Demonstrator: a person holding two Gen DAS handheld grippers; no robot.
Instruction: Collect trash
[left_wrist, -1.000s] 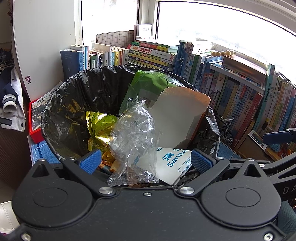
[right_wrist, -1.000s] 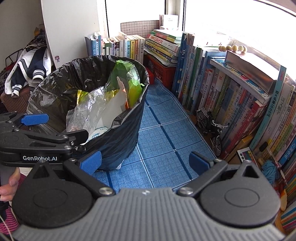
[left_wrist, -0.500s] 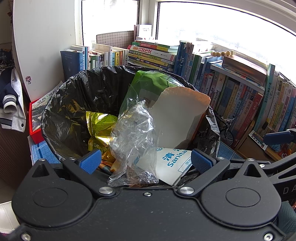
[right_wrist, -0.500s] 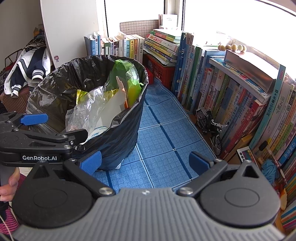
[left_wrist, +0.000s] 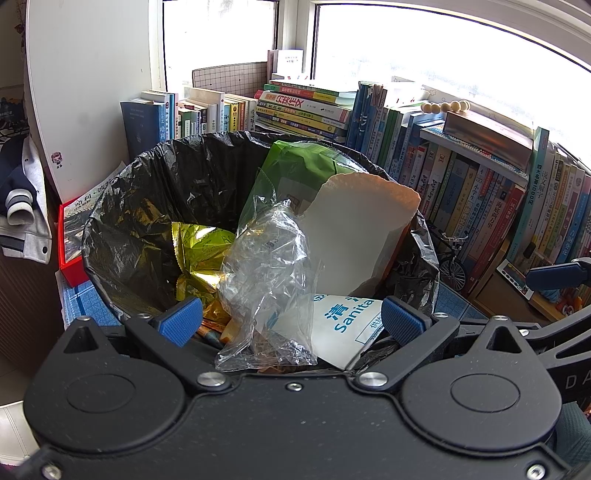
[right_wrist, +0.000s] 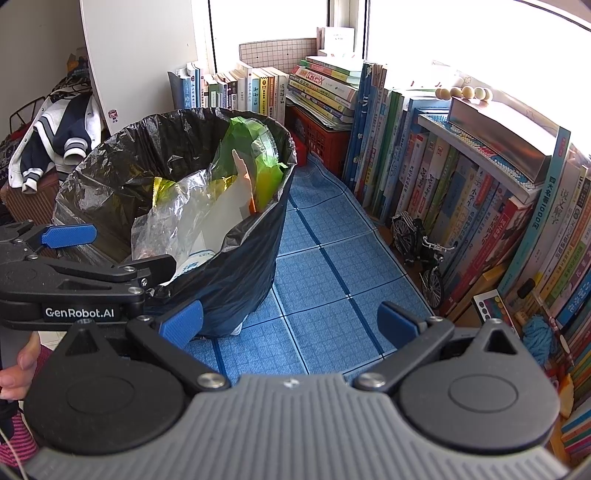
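Both hand-held grippers agape, empty | left hand-held gripper (left_wrist: 291, 319) over bin (left_wrist: 147, 192) | right hand-held gripper (right_wrist: 290, 321) beside

The bin's (left_wrist: 155, 206) near rim sits hidden behind the left gripper (left_wrist: 291, 319). The white packet's (left_wrist: 343, 325) print is partly covered. The hand (right_wrist: 18, 363) is cut off by the picture's edge.

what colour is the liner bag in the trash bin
Black, glossy and crinkled; the liner bag shows best in the left wrist view.
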